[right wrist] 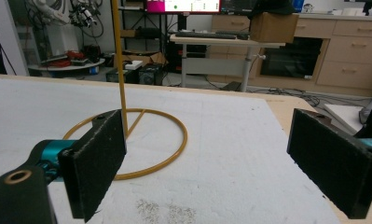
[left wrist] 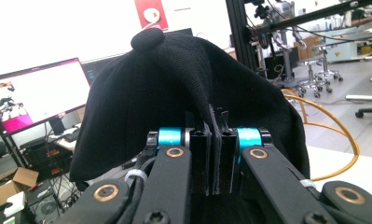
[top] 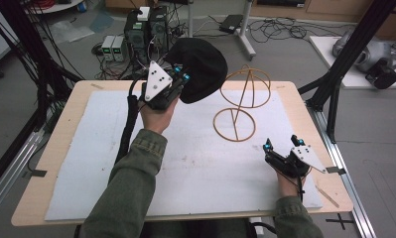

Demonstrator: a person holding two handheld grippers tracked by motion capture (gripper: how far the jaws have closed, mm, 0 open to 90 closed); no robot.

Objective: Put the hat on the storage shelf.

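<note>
Taking the gold wire hat stand point(top: 241, 103) as my marker, I have my left gripper point(top: 180, 75) raised to the left of its upper hoop, jaws pinched tight on the edge of a black cap point(top: 199, 61), which hangs off the table beside that hoop and just short of touching it, as far as I can tell. In the left gripper view the fabric is clamped between the pads point(left wrist: 201, 158) with the cap's top button above. To the right of the stand's base ring and nearer to me, my right gripper point(top: 282, 143) sits low over the white foam mat point(top: 195, 168), jaws spread wide and holding nothing.
</note>
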